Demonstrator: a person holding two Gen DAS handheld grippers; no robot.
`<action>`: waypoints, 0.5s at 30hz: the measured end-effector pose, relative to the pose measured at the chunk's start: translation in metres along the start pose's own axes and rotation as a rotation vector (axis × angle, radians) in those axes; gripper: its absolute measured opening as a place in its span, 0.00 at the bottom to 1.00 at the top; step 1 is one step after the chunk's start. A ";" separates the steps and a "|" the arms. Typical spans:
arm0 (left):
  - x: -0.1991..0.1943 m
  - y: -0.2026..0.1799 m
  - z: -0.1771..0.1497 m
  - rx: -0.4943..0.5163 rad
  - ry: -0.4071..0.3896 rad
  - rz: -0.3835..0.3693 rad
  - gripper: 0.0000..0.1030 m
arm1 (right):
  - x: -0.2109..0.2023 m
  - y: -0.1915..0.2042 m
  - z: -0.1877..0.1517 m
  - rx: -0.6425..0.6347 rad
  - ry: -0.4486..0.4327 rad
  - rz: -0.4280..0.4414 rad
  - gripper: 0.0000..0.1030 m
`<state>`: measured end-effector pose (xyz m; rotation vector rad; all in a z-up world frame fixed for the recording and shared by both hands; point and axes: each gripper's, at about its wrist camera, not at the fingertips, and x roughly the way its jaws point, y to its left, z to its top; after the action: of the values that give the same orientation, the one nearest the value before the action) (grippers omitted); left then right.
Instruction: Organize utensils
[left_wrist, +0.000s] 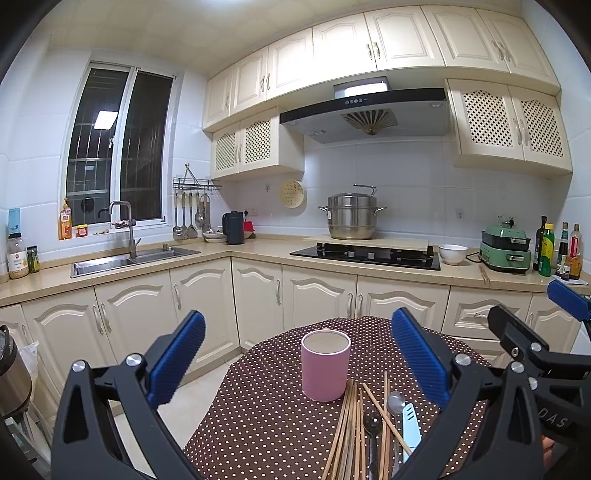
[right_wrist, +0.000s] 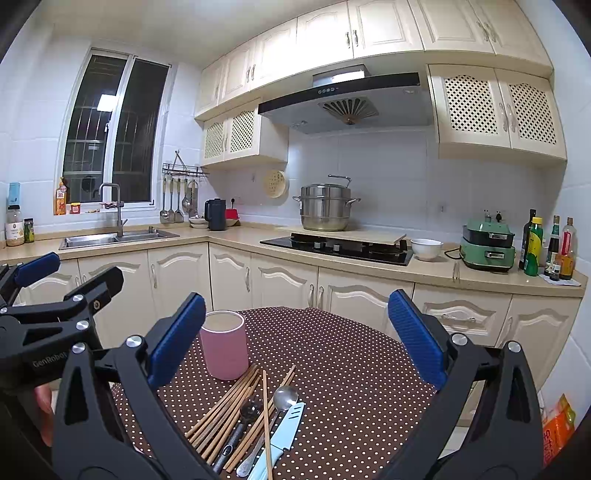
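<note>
While below, utensils (right_wrist: 251, 417) between tool (right_wrist: 295, 339) pads.

A round pink cup with a pale inside (right_wrist: 223, 345) is stood upright on the brown dotted cloth; just in front of it, a bunch of thin wooden chopsticks (right_wrist: 221, 410) is laid flat; a shiny metal spoon (right_wrist: 285, 397), a pale blue knife (right_wrist: 286, 430) and a dark-handled tool (right_wrist: 245, 413) are laid among them.
</note>
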<state>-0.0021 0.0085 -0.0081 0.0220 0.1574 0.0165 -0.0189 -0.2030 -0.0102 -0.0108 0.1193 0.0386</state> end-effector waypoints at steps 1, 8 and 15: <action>0.000 -0.001 0.000 -0.001 0.001 0.000 0.96 | 0.000 0.000 0.000 0.000 0.000 0.000 0.94; 0.000 -0.001 0.000 0.000 0.001 0.000 0.96 | 0.000 0.000 0.000 0.001 0.003 0.001 0.94; 0.000 -0.002 -0.001 0.002 0.004 0.001 0.96 | 0.001 0.001 0.001 0.003 0.009 0.003 0.94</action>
<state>-0.0026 0.0066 -0.0093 0.0236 0.1618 0.0174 -0.0178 -0.2018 -0.0094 -0.0082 0.1289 0.0409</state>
